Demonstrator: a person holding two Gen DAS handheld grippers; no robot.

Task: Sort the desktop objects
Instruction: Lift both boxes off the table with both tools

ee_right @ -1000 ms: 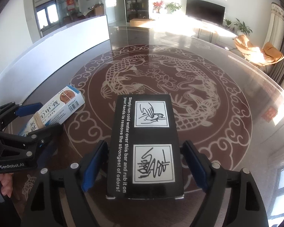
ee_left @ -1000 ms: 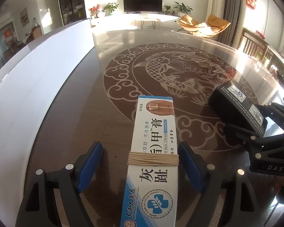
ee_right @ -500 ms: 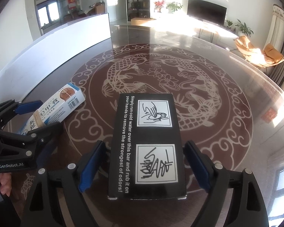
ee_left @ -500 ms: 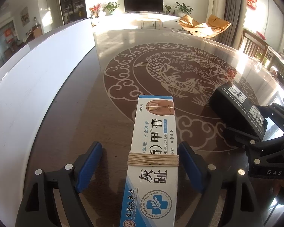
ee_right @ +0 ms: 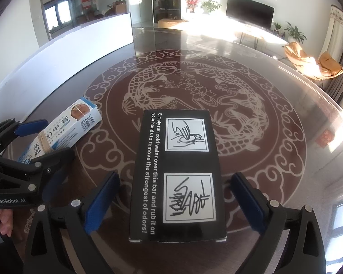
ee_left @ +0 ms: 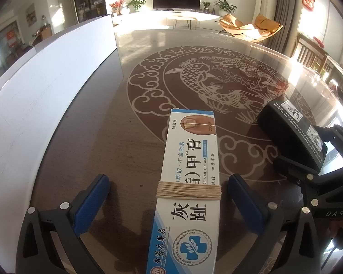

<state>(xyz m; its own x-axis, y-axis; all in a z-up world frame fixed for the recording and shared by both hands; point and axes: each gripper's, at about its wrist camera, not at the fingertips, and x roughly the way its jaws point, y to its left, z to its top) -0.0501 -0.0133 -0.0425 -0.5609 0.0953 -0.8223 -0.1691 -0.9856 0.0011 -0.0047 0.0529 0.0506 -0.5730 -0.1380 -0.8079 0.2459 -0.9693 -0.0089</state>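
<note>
Left gripper (ee_left: 168, 202) with jaws opening, blue pads clear of the white-and-blue ointment box (ee_left: 189, 182) lying lengthwise between them on the dark carp-patterned worktop (ee_left: 148, 96). Beige string (ee_left: 188, 190) wound around the box's middle. Right gripper (ee_left: 317, 182) at the right edge, straddling a black box (ee_left: 288, 134); long white panel (ee_left: 34, 91) along the left.

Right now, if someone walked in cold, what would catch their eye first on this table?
Probably the dark glossy round table with its pale carved fish medallion. Next, the black rectangular box with white hand-washing drawings lying flat between the opening right claw, pads clear of it. To its left, the white-and-blue nail cream carton bound with tan string lies inside the opening left claw.
</note>
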